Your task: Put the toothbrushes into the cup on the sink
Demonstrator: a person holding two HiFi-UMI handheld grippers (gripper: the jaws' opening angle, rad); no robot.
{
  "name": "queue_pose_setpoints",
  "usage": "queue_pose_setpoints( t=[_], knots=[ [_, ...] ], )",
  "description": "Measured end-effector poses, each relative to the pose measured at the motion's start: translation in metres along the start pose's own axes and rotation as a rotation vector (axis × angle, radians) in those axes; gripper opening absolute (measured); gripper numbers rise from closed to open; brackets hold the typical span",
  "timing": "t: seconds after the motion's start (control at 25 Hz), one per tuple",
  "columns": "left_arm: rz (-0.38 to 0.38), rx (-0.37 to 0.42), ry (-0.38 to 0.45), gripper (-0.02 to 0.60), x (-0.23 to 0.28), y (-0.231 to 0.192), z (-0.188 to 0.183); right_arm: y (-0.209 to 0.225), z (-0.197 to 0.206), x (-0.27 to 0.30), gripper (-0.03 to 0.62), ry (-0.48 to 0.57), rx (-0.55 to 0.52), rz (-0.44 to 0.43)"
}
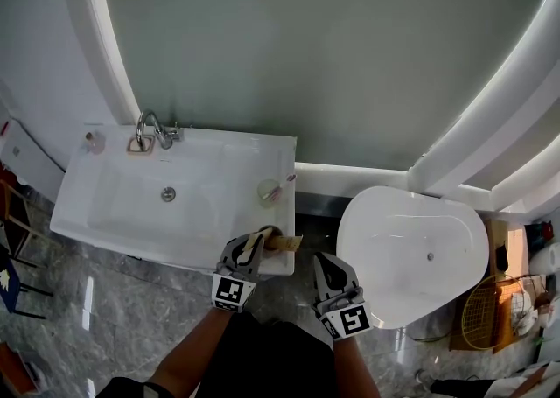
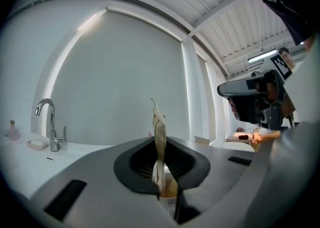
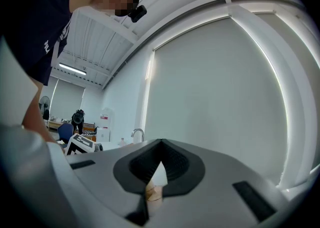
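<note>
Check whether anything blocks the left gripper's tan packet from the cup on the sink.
Nothing visible does: the left gripper holds the tan packet at the sink's front edge, with only bare rim before the cup.

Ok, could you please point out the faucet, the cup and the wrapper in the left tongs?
faucet (image 1: 163, 135), head view, lower stem by the handle.
cup (image 1: 260, 190), head view, its left rim.
wrapper (image 2: 159, 139), left gripper view, middle of the upright strip.
</note>
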State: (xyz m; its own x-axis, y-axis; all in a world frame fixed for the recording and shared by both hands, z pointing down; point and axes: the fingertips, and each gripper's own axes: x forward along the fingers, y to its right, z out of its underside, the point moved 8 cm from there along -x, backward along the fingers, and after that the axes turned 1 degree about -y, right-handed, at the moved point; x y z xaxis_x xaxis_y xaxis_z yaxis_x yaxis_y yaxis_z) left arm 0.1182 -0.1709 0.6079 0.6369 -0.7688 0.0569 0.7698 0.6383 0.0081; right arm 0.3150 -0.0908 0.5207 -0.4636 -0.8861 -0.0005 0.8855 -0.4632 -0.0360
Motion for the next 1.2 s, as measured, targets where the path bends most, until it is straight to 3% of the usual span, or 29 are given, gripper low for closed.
queue_pose_setpoints(
  t=[0.8,1.2],
  knots=[
    [-0.010,-0.002,-0.039,0.048,0.006,0.000,0.026,-0.003,0.010,-0.003,0.026,0.010,0.005,-0.006],
    [0.024,0.002,-0.049,0.048,0.011,0.004,0.026,0.000,0.012,-0.006,0.026,0.006,0.014,0.004]
  ],
)
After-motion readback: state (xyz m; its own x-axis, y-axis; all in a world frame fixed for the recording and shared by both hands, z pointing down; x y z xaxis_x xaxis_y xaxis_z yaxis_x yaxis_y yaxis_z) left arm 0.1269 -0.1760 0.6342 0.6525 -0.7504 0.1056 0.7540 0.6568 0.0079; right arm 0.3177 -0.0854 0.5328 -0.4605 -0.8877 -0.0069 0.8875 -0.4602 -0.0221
